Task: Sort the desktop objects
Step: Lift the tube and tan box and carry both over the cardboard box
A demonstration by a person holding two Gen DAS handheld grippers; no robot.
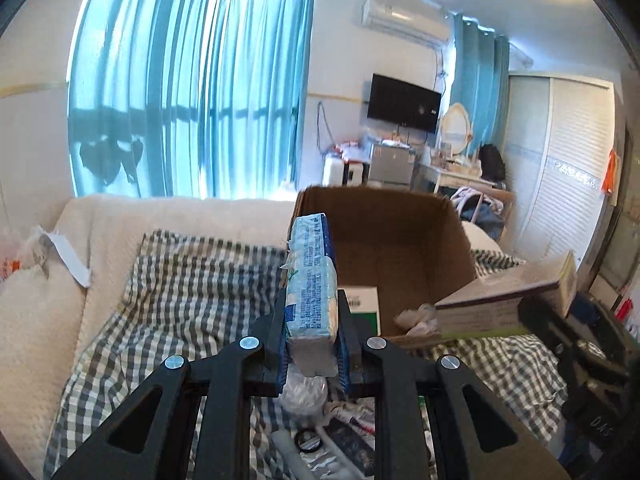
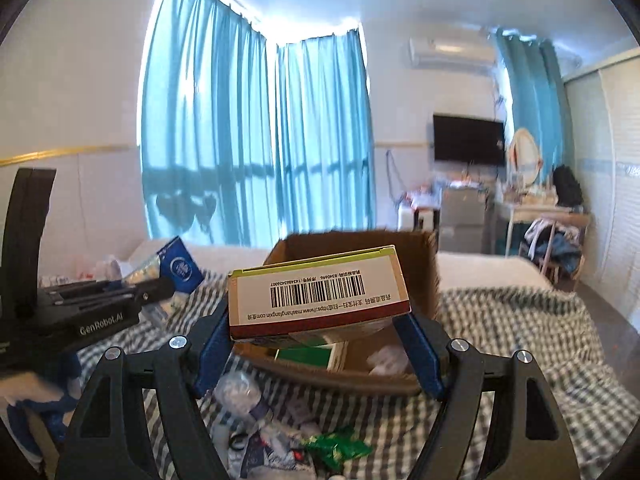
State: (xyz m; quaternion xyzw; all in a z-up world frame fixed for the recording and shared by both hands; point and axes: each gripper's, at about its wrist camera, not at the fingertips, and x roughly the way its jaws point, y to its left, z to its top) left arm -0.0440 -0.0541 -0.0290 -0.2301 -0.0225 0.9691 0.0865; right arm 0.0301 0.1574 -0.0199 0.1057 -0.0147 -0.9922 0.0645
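Observation:
My left gripper (image 1: pixel 311 344) is shut on a pale blue tissue pack (image 1: pixel 311 280), held upright above the checked bedcover, just left of an open cardboard box (image 1: pixel 400 236). My right gripper (image 2: pixel 316 344) is shut on a flat white medicine box with a barcode (image 2: pixel 318 296), held over the near edge of the cardboard box (image 2: pixel 424 264). The medicine box also shows in the left wrist view (image 1: pixel 500 300). The left gripper with its tissue pack (image 2: pixel 176 270) shows at the left of the right wrist view. Inside the cardboard box lie a green-and-white carton (image 2: pixel 308 354) and crumpled white paper (image 2: pixel 386 360).
A pile of small items lies on the checked cover below the grippers: a clear plastic piece (image 2: pixel 240 394), a green wrapper (image 2: pixel 340 446), a black ring (image 1: pixel 307 438), tubes and packets. A cream blanket (image 1: pixel 40 312) lies to the left. Curtains, TV and wardrobe stand behind.

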